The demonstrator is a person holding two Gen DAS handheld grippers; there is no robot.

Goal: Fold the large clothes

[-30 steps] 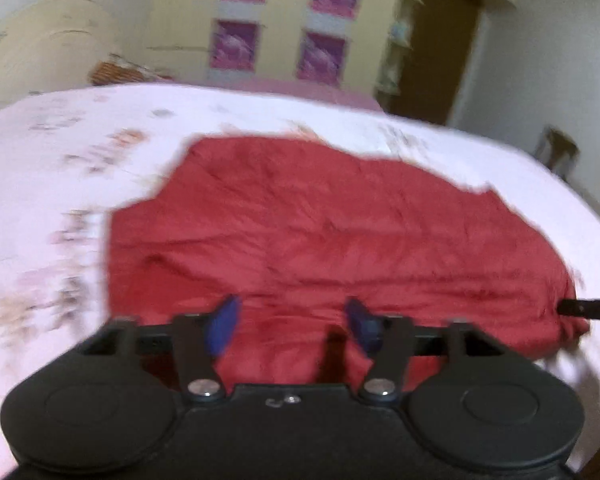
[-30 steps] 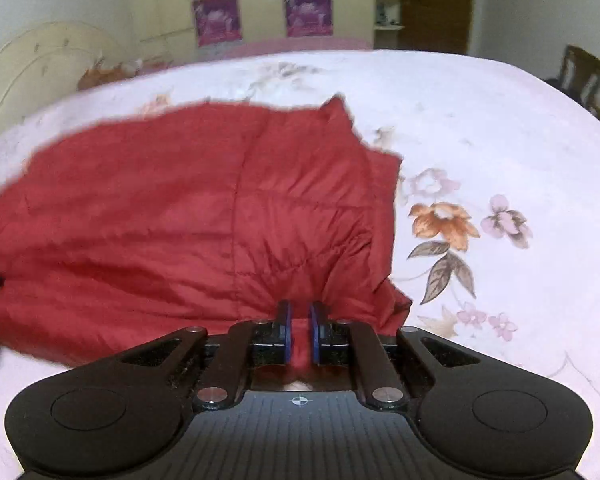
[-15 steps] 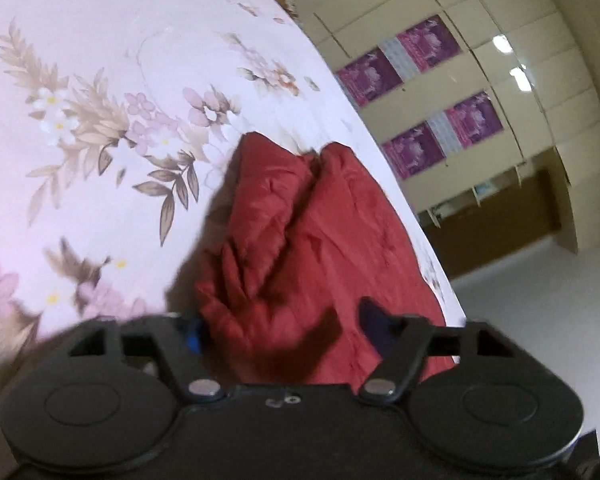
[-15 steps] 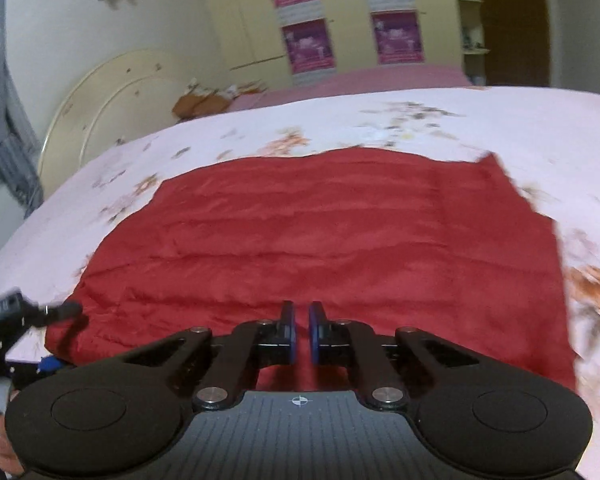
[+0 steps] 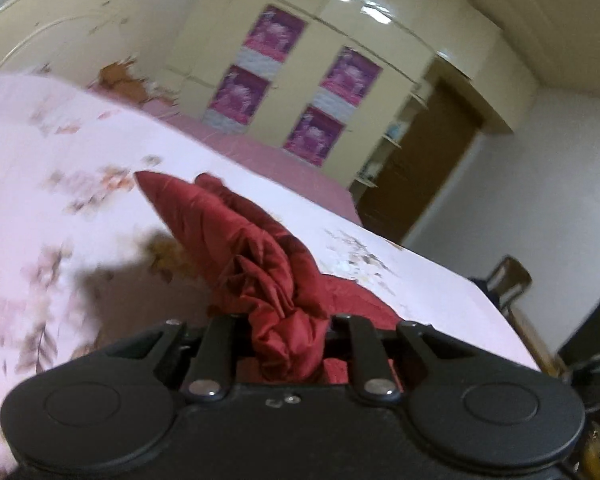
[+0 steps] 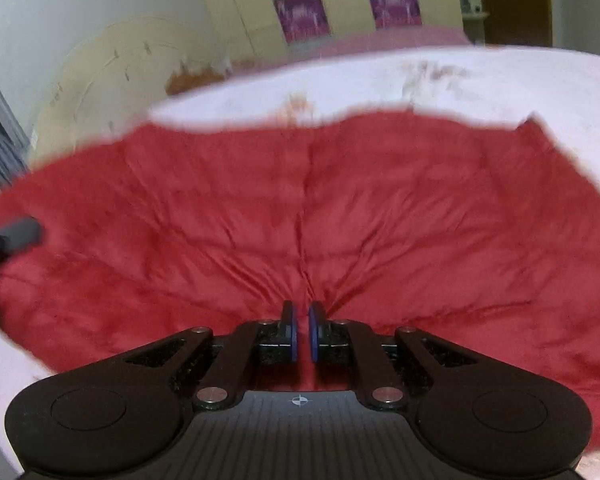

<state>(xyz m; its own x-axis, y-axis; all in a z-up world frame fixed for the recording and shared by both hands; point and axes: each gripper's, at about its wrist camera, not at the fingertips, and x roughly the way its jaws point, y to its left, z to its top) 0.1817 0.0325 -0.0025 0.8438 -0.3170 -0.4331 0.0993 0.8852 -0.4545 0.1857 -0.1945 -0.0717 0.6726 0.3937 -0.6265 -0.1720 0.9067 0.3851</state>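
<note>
A large red quilted garment [image 6: 380,216] lies spread over the pink floral bedspread [image 6: 500,80]. My right gripper [image 6: 302,316] is shut on its near edge, and creases fan out from the blue pads [image 6: 292,332]. In the left wrist view the red garment [image 5: 236,232] rises in a bunched ridge off the bedspread [image 5: 40,168]. My left gripper [image 5: 288,340] has its jaws closing on that bunch, which fills the gap and hides the pads. In the right wrist view, the dark tip of the left gripper [image 6: 16,236] shows at the garment's left side.
A cream headboard [image 6: 100,72] and a wardrobe with purple posters [image 5: 276,80] stand behind the bed. A brown door [image 5: 428,168] is at the right, with a wooden chair [image 5: 508,280] near the bed's right edge.
The left gripper's jaws went from wide apart to closed around a bunch of the garment's side and lifted it. The right gripper stayed shut on the near edge and swung left across the garment.
</note>
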